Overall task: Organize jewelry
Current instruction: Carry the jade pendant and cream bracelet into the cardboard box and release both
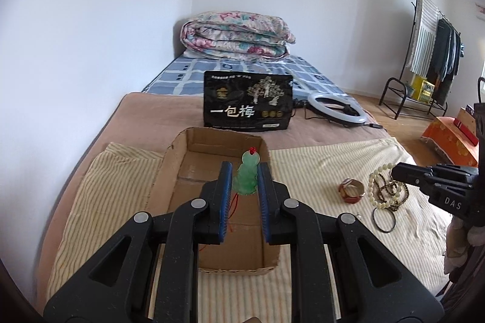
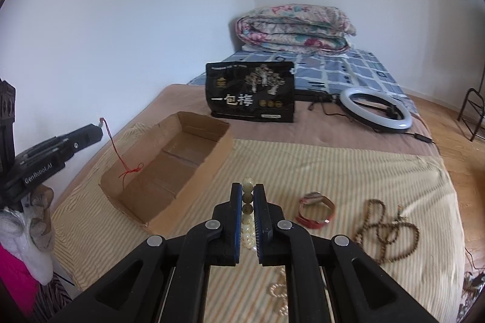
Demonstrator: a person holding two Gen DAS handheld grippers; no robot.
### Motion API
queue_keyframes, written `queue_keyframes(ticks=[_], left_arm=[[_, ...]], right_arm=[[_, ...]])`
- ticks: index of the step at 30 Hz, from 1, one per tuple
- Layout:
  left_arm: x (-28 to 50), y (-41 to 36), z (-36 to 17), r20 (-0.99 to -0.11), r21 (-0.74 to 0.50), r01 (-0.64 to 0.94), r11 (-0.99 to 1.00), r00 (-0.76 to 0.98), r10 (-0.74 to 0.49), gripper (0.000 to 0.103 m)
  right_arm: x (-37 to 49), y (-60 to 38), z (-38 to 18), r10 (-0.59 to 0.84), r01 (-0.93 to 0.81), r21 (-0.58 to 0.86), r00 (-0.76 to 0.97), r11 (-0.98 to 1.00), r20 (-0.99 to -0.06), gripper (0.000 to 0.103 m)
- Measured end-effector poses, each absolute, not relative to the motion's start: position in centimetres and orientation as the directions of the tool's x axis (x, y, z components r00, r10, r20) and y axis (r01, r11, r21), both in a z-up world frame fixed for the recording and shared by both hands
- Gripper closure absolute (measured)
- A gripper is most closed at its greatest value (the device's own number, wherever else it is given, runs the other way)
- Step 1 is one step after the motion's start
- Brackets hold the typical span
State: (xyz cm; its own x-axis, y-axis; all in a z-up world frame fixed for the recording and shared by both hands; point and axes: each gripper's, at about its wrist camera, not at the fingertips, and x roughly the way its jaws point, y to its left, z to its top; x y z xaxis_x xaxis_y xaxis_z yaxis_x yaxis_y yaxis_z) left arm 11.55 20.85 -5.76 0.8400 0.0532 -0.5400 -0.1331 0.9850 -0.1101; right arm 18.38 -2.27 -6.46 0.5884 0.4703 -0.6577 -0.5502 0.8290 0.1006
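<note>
Left wrist view: the left gripper [image 1: 244, 182] is clamped on a green pendant [image 1: 246, 177], upright, head pointing away, red cord [image 1: 234, 206] trailing down, over the open cardboard box [image 1: 169, 168] near the bed's left edge. The right gripper [image 2: 248, 195] is closed on a pale bead bracelet [image 2: 247, 203], strung lengthwise between its pads, above bare striped cloth [image 2: 348, 168] just right of the box.
</note>
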Motion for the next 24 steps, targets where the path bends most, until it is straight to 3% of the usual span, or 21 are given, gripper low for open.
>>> queue_keyframes(ticks=[15, 24], left_arm=[[13.2, 26.4, -7.8, -0.590, -0.188, -0.224, 0.956, 0.804, 0.072, 0.088], [14.0, 26.5, -9.0, -0.630, -0.172, -0.237, 0.956, 0.773, 0.078, 0.087]], right_arm=[[21.6, 8.0, -8.4, 0.605, -0.680, 0.189, 0.447, 0.709, -0.659, 0.098], [23.1, 11.1, -11.7, 0.608, -0.689, 0.223, 0.384, 0.690, -0.695, 0.098]])
